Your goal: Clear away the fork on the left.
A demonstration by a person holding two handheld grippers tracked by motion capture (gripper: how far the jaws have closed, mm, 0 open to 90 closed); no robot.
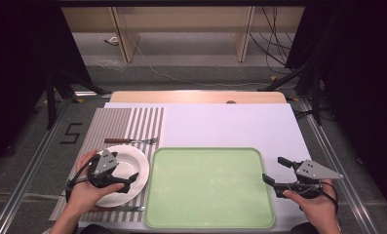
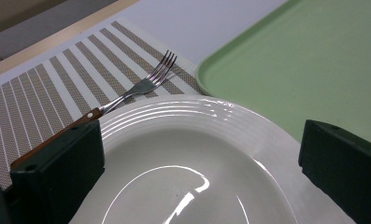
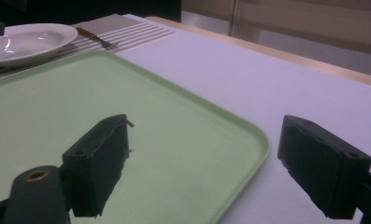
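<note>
Plate [image 1: 124, 171]: white, round, ridged rim, sits on the striped placemat [image 1: 114, 127] at the left of the counter [image 1: 230, 122], its right edge just beside the green tray [image 1: 208, 187]. Tray is empty; plate is not yet on it. Judgement: the plate is ceramic or similar, so stiff, moderately heavy, glossy and slippery, and fragile if dropped or knocked against the tray edge. Best hold is across the raised rim, one jaw above and one below, not the smooth bowl. Left hand-held gripper [image 1: 127, 180] hovers over the plate, jaws spread wide, nothing between them. Right hand-held gripper [image 1: 275, 175] waits at the tray's right edge, jaws wide, empty. Fork [image 1: 131, 141] with wooden handle lies on the placemat just behind the plate.
</note>
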